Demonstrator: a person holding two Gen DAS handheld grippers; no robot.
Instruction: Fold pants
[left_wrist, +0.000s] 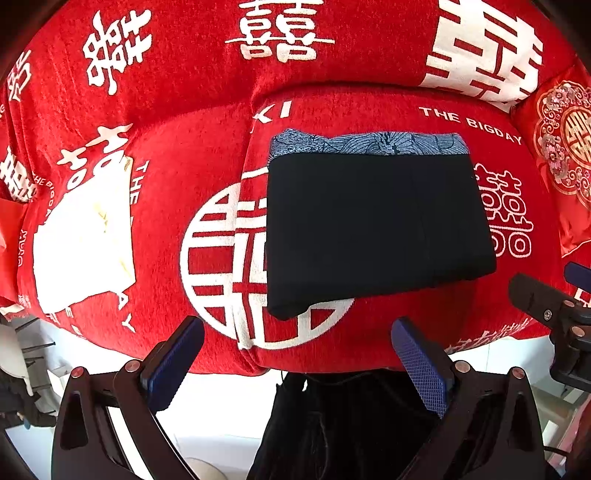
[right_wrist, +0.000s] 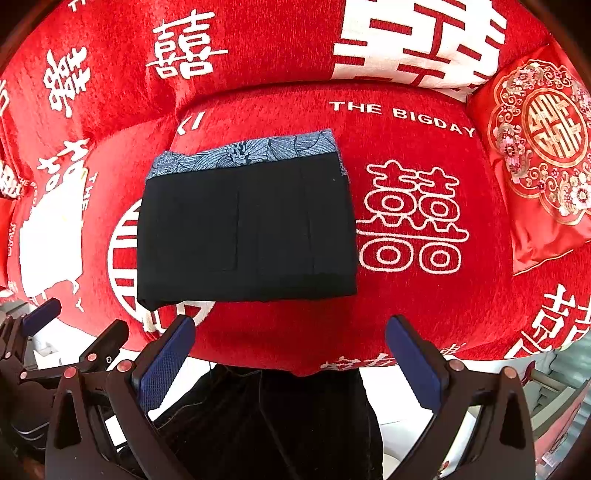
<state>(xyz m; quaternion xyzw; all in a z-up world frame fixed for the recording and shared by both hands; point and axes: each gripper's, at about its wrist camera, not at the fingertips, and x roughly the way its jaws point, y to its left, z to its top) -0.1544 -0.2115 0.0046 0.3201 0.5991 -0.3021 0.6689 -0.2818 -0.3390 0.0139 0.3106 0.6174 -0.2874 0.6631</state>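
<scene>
The black pants (left_wrist: 373, 229) lie folded into a flat rectangle on the red sofa seat (left_wrist: 332, 354), with a blue patterned band (left_wrist: 369, 142) along their far edge. The right wrist view shows the same black pants (right_wrist: 243, 232) left of centre, blue patterned band (right_wrist: 247, 153) at the back. My left gripper (left_wrist: 297, 325) hangs open over the seat's front edge, just short of the pants, nothing between its blue pads (left_wrist: 421, 369). My right gripper (right_wrist: 290, 321) is open too, near the pants' front edge. Each gripper shows in the other's view: right gripper (left_wrist: 554, 291), left gripper (right_wrist: 77, 325).
The sofa cover is red with white characters. A red embroidered cushion (right_wrist: 535, 155) leans at the right end of the sofa. A white patch (left_wrist: 85, 236) marks the left seat cushion. Dark cloth (right_wrist: 266, 421) hangs below the seat's front edge, over a pale floor (left_wrist: 221, 406).
</scene>
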